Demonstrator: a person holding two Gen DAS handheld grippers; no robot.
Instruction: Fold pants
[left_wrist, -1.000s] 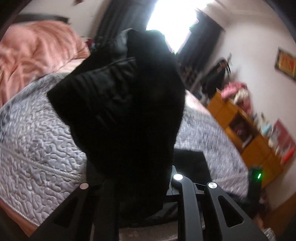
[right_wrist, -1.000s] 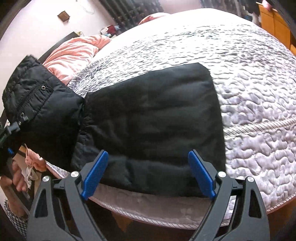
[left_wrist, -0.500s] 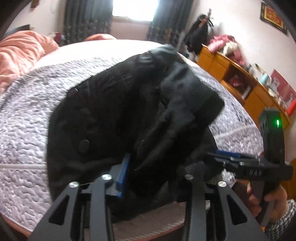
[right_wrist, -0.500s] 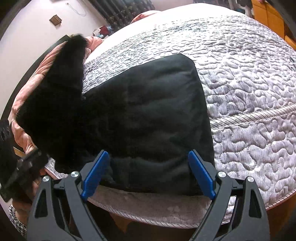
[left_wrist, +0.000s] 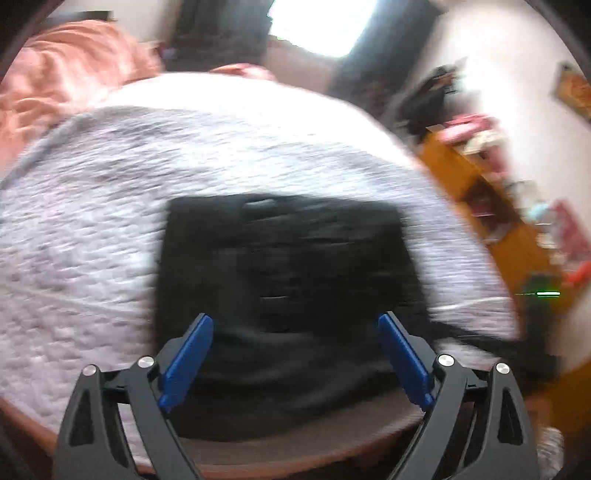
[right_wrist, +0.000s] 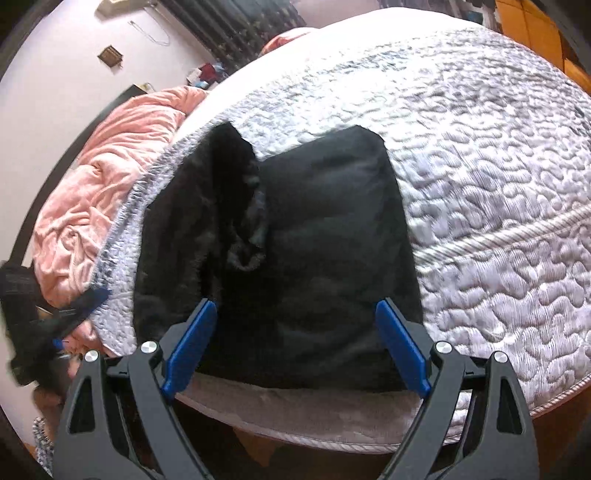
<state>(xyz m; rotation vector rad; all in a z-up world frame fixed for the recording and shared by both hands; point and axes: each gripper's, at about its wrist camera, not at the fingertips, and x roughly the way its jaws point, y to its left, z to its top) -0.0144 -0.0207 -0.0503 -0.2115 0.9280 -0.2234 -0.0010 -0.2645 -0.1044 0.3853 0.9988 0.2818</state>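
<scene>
Nearest in both views are the spread blue pads: the left gripper (left_wrist: 295, 362) has just been opening its jaws and now stands wide with nothing pinched, the cloth lying beyond and below the pads rather than pressed by them; the right gripper (right_wrist: 295, 343) is likewise wide and empty. Just past them, in the lower centre of each frame, the pants (right_wrist: 295, 251) lie at the near edge of the bed (right_wrist: 498, 184), folded into a compact dark block. In the right view a loose, raised flap sits along the block's left side, bunched and not flush with the rest. I judge the main fold done and dropped, with squaring that flap and perhaps smoothing left. Farther off, a pink blanket (right_wrist: 107, 177) is heaped at upper left, and the left view, badly blurred, shows an orange cabinet (left_wrist: 491, 206) at right.
</scene>
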